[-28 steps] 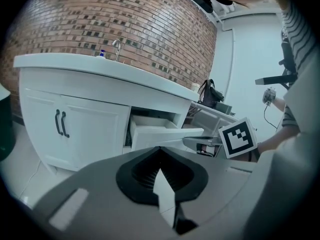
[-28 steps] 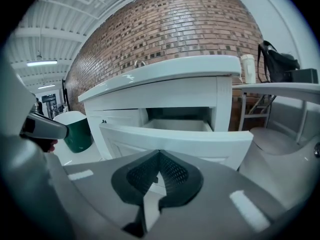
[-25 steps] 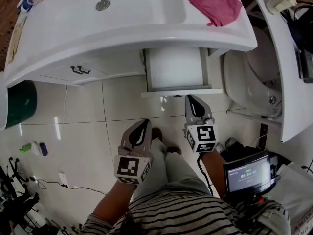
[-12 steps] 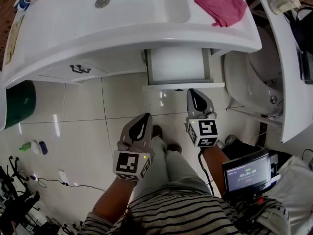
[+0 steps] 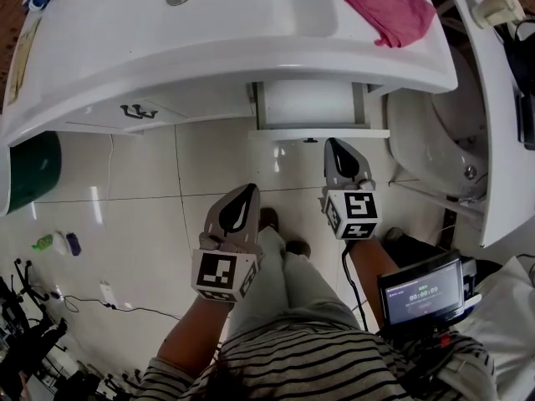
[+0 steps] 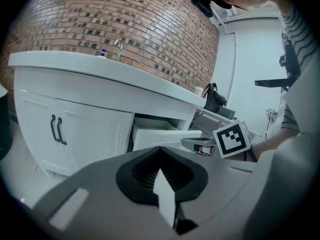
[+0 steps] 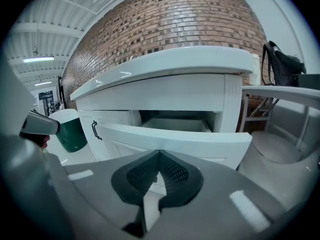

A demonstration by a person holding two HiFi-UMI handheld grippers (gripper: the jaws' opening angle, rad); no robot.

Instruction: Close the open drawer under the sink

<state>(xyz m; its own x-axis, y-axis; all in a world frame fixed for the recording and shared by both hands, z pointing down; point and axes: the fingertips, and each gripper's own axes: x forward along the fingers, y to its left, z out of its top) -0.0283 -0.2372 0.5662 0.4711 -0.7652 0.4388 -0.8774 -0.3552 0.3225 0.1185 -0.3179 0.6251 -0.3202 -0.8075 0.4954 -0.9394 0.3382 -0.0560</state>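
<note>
Pushed further in than a second ago, the drawer now shows only a short stretch of its white inside below the sink, and the right gripper has followed it up the frame. The drawer sits at upper centre of the head view, still partly open, its front edge a pale strip across the floor tiles. The right gripper's tip lies at that front edge, touching it or just short of it; which cannot be told. In the right gripper view the drawer front fills the middle of the frame directly behind the tip, and the fingers are pressed together with nothing between them. The left gripper hangs lower and to the left, well apart from the drawer, over the person's leg; its fingers are likewise pressed together and empty. A pink cloth lies on the sink's right end at upper right. Two dark handles show on the cupboard doors left of the drawer, a green bin stands at the left edge, and a toilet sits right of the drawer.
</note>
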